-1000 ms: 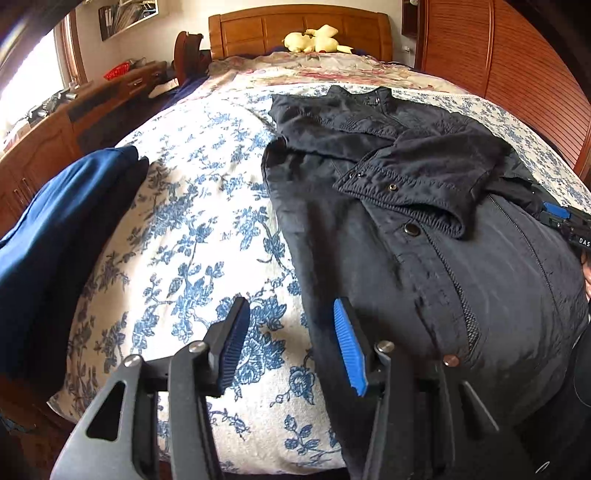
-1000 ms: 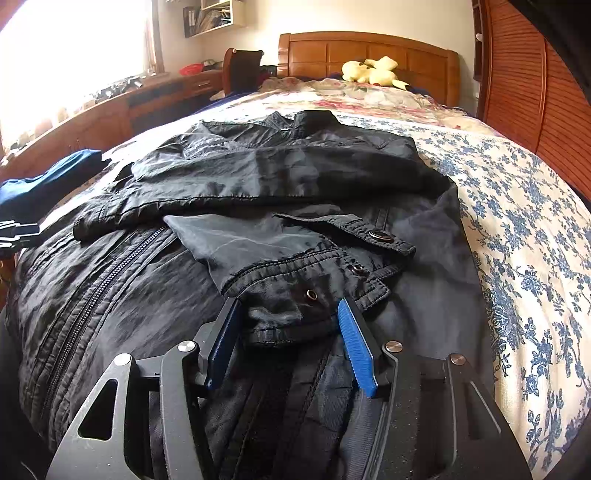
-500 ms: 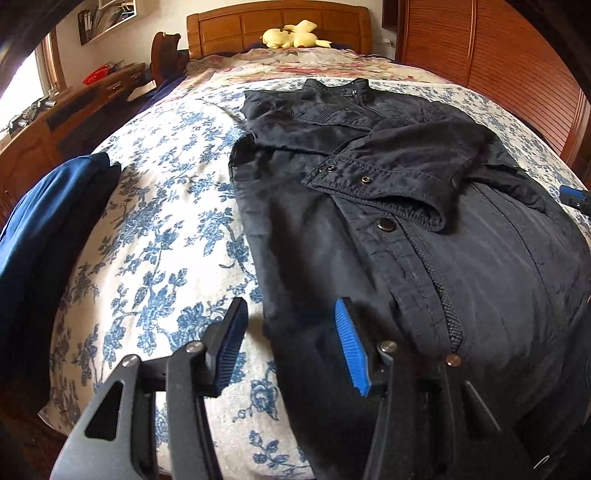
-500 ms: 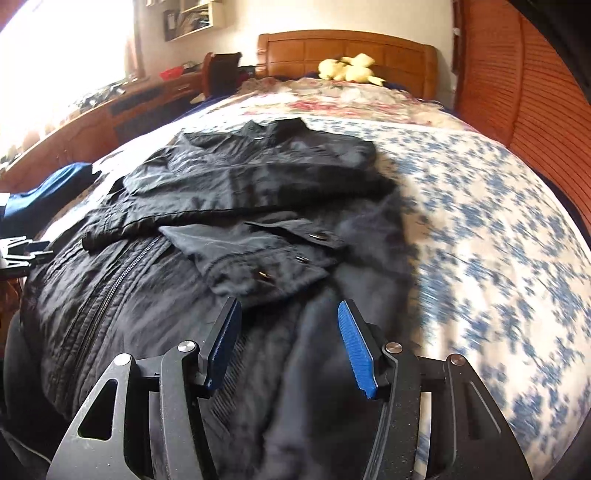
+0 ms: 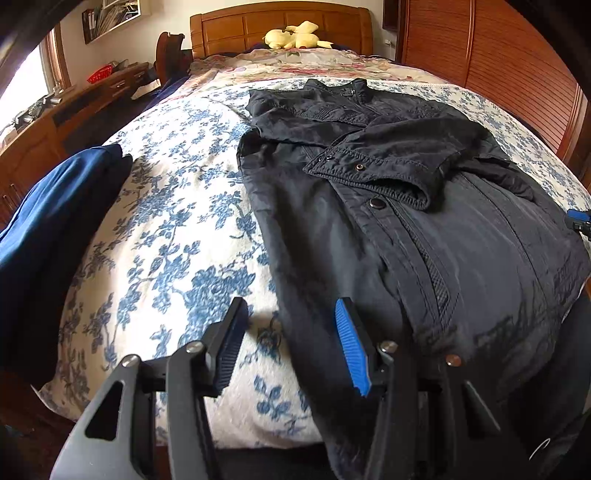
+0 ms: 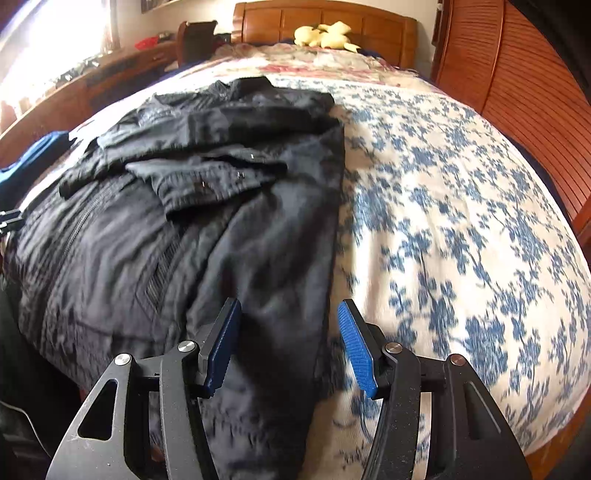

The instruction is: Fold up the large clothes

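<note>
A black jacket [image 5: 388, 206] lies flat on the floral bedspread [image 5: 177, 221], both sleeves folded across its chest. My left gripper [image 5: 291, 343] is open above the jacket's left bottom corner, with the hem edge under the gap between the pads. In the right wrist view the jacket [image 6: 192, 229] fills the left half. My right gripper [image 6: 290, 343] is open above the jacket's right bottom corner, nothing pinched between its pads. The tip of the right gripper [image 5: 578, 218] shows at the far right of the left wrist view.
A folded blue garment [image 5: 48, 229] lies on the bed's left edge. A yellow plush toy [image 5: 291, 35] sits by the wooden headboard [image 5: 280, 26]. A wooden dresser [image 5: 55, 122] runs along the left, slatted wardrobe doors [image 6: 535, 92] along the right.
The right gripper has swung from over the folded sleeve cuff to the jacket's right edge. In the left view the jacket has slid right, leaving its left edge under the left gripper. Both jaws stay open.
</note>
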`<action>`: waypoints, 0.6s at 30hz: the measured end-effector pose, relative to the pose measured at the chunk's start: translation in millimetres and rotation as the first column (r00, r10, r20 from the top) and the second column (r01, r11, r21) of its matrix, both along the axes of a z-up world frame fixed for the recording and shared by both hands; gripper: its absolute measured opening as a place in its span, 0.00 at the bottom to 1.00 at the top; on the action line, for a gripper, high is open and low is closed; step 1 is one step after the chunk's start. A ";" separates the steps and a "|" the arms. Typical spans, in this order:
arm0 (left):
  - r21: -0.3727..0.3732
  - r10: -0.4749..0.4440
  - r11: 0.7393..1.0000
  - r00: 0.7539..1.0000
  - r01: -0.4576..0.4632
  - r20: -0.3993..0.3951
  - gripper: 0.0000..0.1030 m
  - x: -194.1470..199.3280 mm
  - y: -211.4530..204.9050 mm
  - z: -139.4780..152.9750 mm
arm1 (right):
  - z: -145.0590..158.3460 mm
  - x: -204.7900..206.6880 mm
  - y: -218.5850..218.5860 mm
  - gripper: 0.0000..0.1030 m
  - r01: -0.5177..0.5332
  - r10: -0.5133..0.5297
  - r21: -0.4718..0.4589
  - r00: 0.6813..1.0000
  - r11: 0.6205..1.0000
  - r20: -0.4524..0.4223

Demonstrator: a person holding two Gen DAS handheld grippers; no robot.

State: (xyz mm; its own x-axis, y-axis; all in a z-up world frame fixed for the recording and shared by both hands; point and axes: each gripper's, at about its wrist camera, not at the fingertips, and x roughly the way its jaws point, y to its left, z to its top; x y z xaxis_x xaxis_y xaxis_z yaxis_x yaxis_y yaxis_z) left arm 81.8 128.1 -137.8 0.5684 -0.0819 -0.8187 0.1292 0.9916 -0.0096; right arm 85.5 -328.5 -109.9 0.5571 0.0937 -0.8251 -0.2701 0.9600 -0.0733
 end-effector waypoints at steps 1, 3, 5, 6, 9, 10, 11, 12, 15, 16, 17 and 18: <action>0.000 0.000 1.000 1.000 0.000 0.000 0.47 -2.2 0.6 0.1 | -1.4 -0.3 0.4 0.54 0.001 -0.001 0.004 1.000 1.000 -0.007; -0.004 0.001 1.000 1.000 -0.001 0.000 0.47 -5.2 1.6 0.0 | -4.1 -3.4 -1.6 0.54 0.006 -0.005 0.019 1.000 1.000 -0.026; -0.016 0.006 1.000 1.000 -0.006 0.002 0.47 -7.6 3.3 -0.7 | -6.7 -5.2 -0.2 0.54 -0.001 0.004 0.052 0.999 0.999 -0.052; -0.022 0.011 1.000 1.000 -0.010 0.002 0.47 -8.3 4.0 -1.3 | -7.9 -5.5 0.9 0.47 -0.015 0.020 0.074 0.998 0.997 -0.065; -0.027 0.020 0.999 1.000 -0.020 0.004 0.47 -8.9 3.6 -2.3 | -5.2 -7.6 12.0 0.33 -0.066 0.070 0.064 0.996 0.996 -0.056; -0.025 0.021 0.999 1.000 -0.021 0.005 0.47 -9.3 2.8 -2.2 | -3.3 -8.3 15.6 0.31 -0.078 0.081 0.060 0.995 0.995 -0.050; -0.025 0.023 0.999 1.000 -0.022 0.005 0.47 -9.9 2.1 -2.0 | -1.3 -8.7 18.0 0.31 -0.086 0.089 0.066 0.995 0.994 -0.045; -0.037 0.026 0.999 1.000 -0.026 0.003 0.47 -11.7 2.0 -1.8 | 0.5 -8.5 19.7 0.31 -0.092 0.095 0.076 0.995 0.993 -0.042; -0.078 0.024 0.997 1.000 -0.024 0.001 0.47 -22.8 2.3 -1.2 | 0.2 -5.5 21.8 0.31 -0.087 0.090 0.060 0.995 0.994 -0.051; -0.089 0.031 0.996 1.000 -0.031 -0.002 0.47 -26.7 3.5 -1.6 | -0.7 -5.4 21.5 0.31 -0.084 0.087 0.052 0.995 0.995 -0.056; -0.101 0.038 0.994 0.999 -0.038 -0.004 0.47 -30.0 4.5 -1.6 | -1.5 -4.5 21.6 0.31 -0.082 0.084 0.049 0.995 0.995 -0.060; -0.116 0.044 0.992 0.999 -0.044 -0.003 0.47 -34.2 5.5 -1.4 | -2.6 -4.6 20.4 0.31 -0.077 0.080 0.047 0.995 0.996 -0.065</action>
